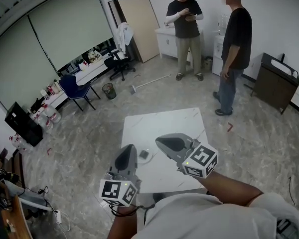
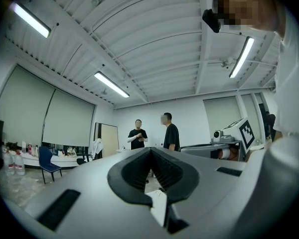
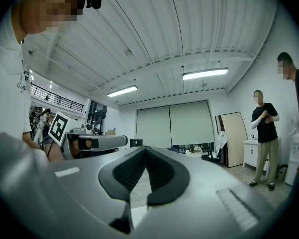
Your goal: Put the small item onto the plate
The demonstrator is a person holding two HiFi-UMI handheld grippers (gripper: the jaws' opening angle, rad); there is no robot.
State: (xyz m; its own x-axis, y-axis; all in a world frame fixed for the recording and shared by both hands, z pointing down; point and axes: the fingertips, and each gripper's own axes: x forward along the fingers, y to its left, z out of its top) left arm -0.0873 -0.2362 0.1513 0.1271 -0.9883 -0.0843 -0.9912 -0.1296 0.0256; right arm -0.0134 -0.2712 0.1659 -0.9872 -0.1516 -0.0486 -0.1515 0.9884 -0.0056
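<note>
A white square table [image 1: 174, 121] stands in front of me in the head view. On its near left part lies a small grey object [image 1: 144, 155], too small to make out further. I cannot pick out a plate in any view. My left gripper [image 1: 129, 148] hovers just left of that object, pointing away from me. My right gripper [image 1: 160, 141] hangs just right of it and a little farther out. Both point up and across the room in their own views. The left gripper [image 2: 150, 149] and the right gripper [image 3: 146, 149] are shut, tips together, holding nothing.
Two people [image 1: 186, 29] [image 1: 232, 49] stand on the floor beyond the table. A blue chair [image 1: 74, 88], a black office chair [image 1: 117, 63] and a bin [image 1: 108, 90] are at the far left, and a dark cabinet [image 1: 274, 81] at the right. A broom [image 1: 149, 82] lies on the floor.
</note>
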